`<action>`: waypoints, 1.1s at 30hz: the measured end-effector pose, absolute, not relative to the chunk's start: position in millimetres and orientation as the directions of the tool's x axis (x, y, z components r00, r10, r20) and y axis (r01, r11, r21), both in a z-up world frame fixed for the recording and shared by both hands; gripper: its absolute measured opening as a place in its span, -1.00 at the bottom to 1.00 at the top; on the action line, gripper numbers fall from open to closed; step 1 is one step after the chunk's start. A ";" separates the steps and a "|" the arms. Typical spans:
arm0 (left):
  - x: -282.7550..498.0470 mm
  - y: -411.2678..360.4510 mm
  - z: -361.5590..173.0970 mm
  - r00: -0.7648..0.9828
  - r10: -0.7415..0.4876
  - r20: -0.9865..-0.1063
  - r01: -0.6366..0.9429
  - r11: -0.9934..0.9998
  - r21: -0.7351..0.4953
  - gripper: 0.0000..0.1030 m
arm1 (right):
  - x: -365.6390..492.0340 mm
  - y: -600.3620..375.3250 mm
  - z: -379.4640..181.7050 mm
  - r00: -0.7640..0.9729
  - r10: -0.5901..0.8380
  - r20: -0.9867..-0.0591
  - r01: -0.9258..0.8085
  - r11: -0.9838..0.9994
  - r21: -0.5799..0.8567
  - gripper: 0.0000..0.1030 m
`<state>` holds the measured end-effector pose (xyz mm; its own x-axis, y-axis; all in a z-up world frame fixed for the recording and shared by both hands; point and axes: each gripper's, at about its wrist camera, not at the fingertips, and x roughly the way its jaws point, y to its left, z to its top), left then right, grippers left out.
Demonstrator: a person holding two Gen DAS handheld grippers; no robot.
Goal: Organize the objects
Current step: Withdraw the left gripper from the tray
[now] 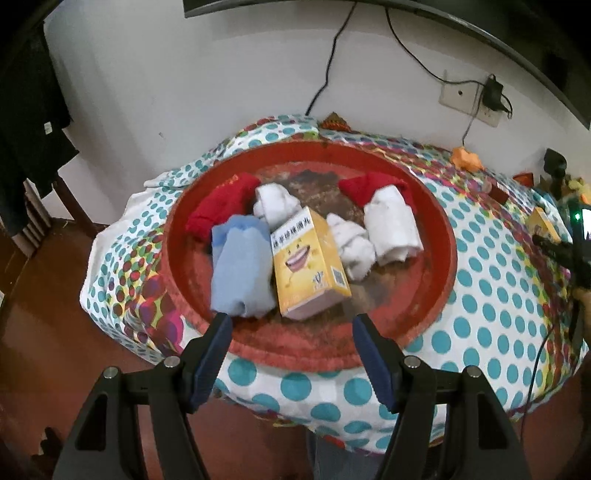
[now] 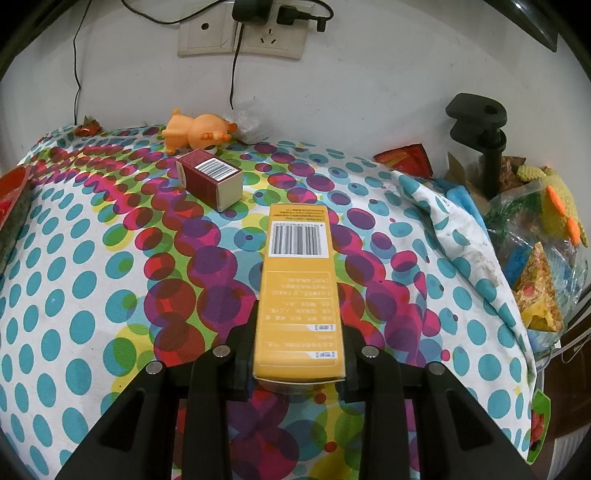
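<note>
surface: dotted tablecloth (image 2: 74, 258) | on it: red tray (image 1: 436, 206), maroon box (image 2: 212, 177), orange toy pig (image 2: 195, 129)

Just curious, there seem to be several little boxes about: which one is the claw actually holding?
The long yellow box, barcode up, clamped in the right claw. The dark red box lies free on the cloth; another yellow box sits in the red tray.

wall sockets (image 2: 242, 37) with plugged charger (image 2: 251, 6) | black clamp stand (image 2: 480, 136) at table's right | dark garment (image 1: 29, 122) hanging left
</note>
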<state>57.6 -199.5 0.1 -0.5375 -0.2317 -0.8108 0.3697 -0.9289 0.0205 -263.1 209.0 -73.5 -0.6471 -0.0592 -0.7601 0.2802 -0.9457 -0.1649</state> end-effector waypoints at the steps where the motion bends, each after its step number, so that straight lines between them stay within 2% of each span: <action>1: 58.6 -198.0 -2.0 -0.533 -0.230 -0.815 0.369 -0.929 0.022 0.35 | -263.8 210.5 -73.3 -0.648 -0.053 -0.759 0.273 -0.947 -0.167 -0.27; 11: 57.0 -179.9 -9.5 -0.533 -0.179 -0.827 0.304 -0.953 0.010 0.35 | -258.9 228.3 -72.3 -0.647 -0.144 -0.749 0.288 -0.955 -0.065 -0.25; 12: 56.8 -179.4 -9.8 -0.534 -0.177 -0.827 0.301 -0.954 0.009 0.35 | -256.4 227.9 -72.3 -0.648 -0.157 -0.745 0.294 -0.954 -0.054 -0.28; 13: 56.5 -178.7 -10.5 -0.532 -0.178 -0.828 0.300 -0.954 0.013 0.35 | -255.5 230.8 -71.5 -0.647 -0.170 -0.743 0.297 -0.954 -0.040 -0.44; 15: 56.4 -177.3 -10.7 -0.527 -0.207 -0.824 0.307 -0.951 0.042 0.35 | -254.2 230.2 -72.4 -0.636 -0.190 -0.748 0.306 -0.952 -0.019 -0.47; 28: 58.8 -179.1 -11.4 -0.533 -0.209 -0.820 0.299 -0.953 0.049 0.35 | -252.4 216.7 -72.2 -0.683 -0.056 -0.728 0.284 -0.939 -0.193 -0.47; 33: 63.5 -190.8 -8.2 -0.535 -0.236 -0.811 0.341 -0.939 0.049 0.35 | -256.0 204.2 -72.9 -0.696 -0.008 -0.718 0.272 -0.928 -0.254 -0.47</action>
<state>63.5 -190.8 -8.2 -0.5349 -0.2363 -0.8112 0.3411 -0.9388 0.0486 -256.0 204.2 -72.9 -0.6965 -0.0079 -0.7175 0.2719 -0.9283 -0.2537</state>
